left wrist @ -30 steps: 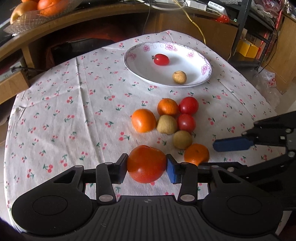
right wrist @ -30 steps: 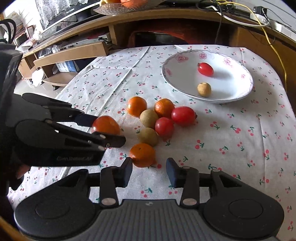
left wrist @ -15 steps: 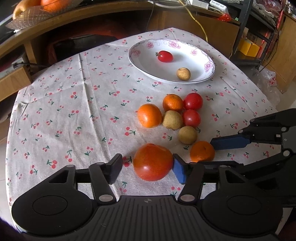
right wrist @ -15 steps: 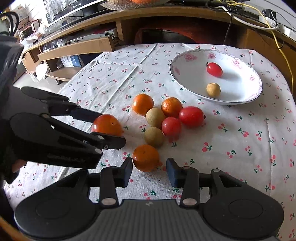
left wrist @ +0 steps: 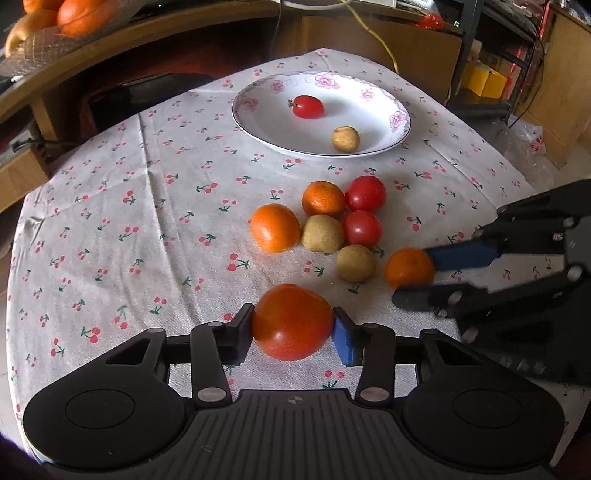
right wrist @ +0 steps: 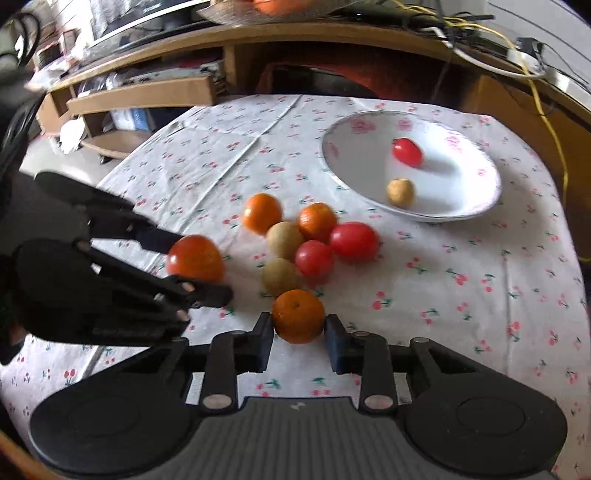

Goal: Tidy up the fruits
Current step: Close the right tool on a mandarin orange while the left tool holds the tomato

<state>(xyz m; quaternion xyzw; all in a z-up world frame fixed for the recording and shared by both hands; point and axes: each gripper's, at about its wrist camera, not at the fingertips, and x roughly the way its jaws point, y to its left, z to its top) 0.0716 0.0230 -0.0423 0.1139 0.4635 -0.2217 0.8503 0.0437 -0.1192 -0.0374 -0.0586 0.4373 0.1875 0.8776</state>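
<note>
Large orange-red tomato (left wrist: 291,322) sits between the fingers of the left hand-held gripper (left wrist: 293,334), both pads touching its sides: clamped on it, near edge of the counter (left wrist: 110,206). Small orange (right wrist: 298,316) sits between the right hand-held gripper (right wrist: 299,341) fingers; pads look in contact on both sides, so gripped, though the frame is motion-blurred. In the left wrist view that orange (left wrist: 409,268) is right of the tomato, with the right gripper's blue pad against it. Just beyond, a tight cluster: two oranges (left wrist: 275,228) (left wrist: 323,198), two red tomatoes (left wrist: 365,193) (left wrist: 362,229), two tan round fruits (left wrist: 323,233) (left wrist: 356,263), most touching neighbours. Far side: white floral plate (left wrist: 258,125) holding a small red tomato (left wrist: 306,106) and one tan fruit (left wrist: 345,139), apart from each other. Cherry-print cloth covers the counter. Glass bowl of oranges (left wrist: 55,22) on a wooden shelf, far left.
</note>
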